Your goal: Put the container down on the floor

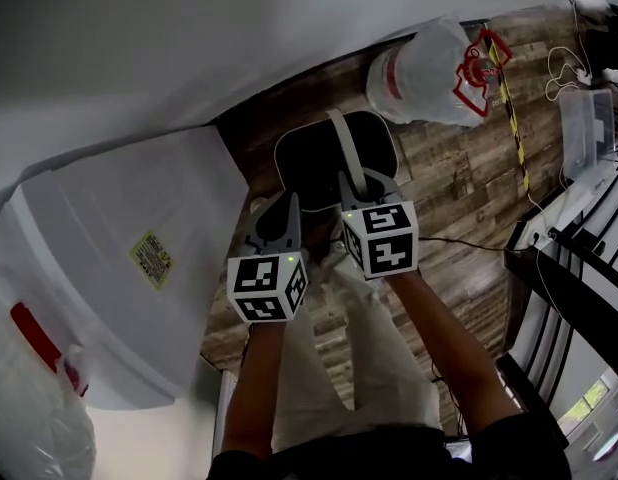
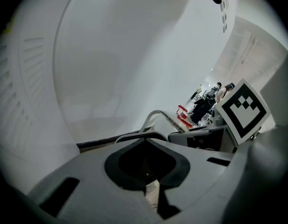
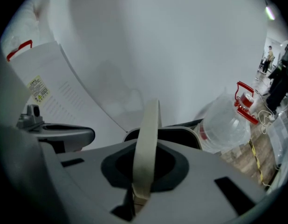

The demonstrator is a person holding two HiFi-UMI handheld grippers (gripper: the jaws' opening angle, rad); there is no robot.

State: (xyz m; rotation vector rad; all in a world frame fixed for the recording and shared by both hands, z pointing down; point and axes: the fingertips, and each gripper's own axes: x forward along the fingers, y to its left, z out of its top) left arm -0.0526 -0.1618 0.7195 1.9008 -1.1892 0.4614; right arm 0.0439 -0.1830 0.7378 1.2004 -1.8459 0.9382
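The container [image 1: 314, 163] is a black bin with a white rim and a pale strap handle [image 1: 347, 150], hanging over the wood floor [image 1: 454, 203] close to a white wall. My right gripper [image 1: 357, 190] is shut on that handle, which runs up from between its jaws in the right gripper view, handle [image 3: 147, 143], right gripper [image 3: 136, 199], bin [image 3: 183, 135]. My left gripper [image 1: 279, 211] sits beside it at the bin's near left edge. In the left gripper view the left gripper [image 2: 151, 192] has its jaws together with nothing seen between them, and the bin's rim [image 2: 134, 135] lies just beyond.
A big clear water jug [image 1: 429, 63] with a red handle lies on the floor behind the bin. A white appliance [image 1: 119, 258] with a yellow label stands at the left, another jug [image 1: 29, 408] at the lower left. Black railing [image 1: 579, 268] and a clear box [image 1: 587, 128] are at the right.
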